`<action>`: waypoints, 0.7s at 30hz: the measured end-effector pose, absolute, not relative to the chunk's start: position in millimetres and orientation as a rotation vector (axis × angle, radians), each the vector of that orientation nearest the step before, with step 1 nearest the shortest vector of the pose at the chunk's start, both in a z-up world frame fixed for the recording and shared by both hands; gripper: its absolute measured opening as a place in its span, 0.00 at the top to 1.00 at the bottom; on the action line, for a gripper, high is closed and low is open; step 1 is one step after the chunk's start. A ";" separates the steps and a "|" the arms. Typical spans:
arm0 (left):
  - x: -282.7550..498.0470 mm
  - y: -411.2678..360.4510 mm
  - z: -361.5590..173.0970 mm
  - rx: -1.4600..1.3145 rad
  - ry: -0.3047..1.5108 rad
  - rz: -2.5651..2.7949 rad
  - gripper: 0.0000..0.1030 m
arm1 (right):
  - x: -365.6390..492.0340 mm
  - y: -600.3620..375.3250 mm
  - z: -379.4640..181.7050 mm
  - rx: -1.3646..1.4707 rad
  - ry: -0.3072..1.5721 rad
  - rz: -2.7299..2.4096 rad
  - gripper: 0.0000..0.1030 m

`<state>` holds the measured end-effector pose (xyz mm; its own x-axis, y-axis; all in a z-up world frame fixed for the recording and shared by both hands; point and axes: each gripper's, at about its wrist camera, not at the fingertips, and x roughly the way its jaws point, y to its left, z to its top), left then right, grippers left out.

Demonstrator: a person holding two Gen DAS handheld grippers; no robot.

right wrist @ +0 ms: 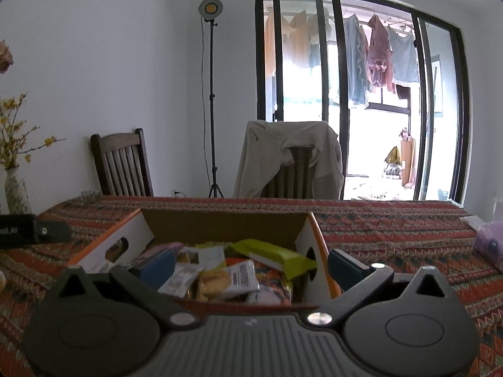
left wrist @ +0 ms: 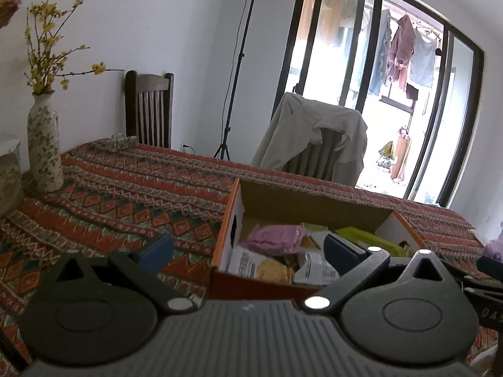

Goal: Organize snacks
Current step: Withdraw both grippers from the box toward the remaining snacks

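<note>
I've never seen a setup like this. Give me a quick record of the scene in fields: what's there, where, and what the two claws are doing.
Surface: table with patterned cloth
Container: open cardboard box, standing on the cloth
Contents: mixed snack packets, among them a green packet and a pink packet
Left gripper: open, empty, at the box's left wall
Right gripper: open, empty, at the box's right wall
Nearby: flower vase, two chairs

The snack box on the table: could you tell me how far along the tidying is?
Done: many packets, pink and green among them, lie in the box. In hand: nothing; both grippers, left and right, are open. Left: a purple pack remains on the cloth.
</note>
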<state>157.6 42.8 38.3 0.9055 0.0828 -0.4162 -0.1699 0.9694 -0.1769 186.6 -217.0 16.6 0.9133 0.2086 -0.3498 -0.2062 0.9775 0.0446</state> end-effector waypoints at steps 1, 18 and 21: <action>154.7 43.5 36.7 -0.209 0.422 0.131 0.00 | 183.9 -217.5 15.1 0.005 0.365 0.215 0.00; 115.9 53.2 -3.7 -0.179 0.475 0.116 0.00 | 151.2 -225.4 -17.5 -0.012 0.463 0.230 0.00; 112.2 55.4 -10.7 -0.180 0.487 0.111 0.00 | 147.9 -227.8 -23.3 -0.013 0.479 0.232 0.00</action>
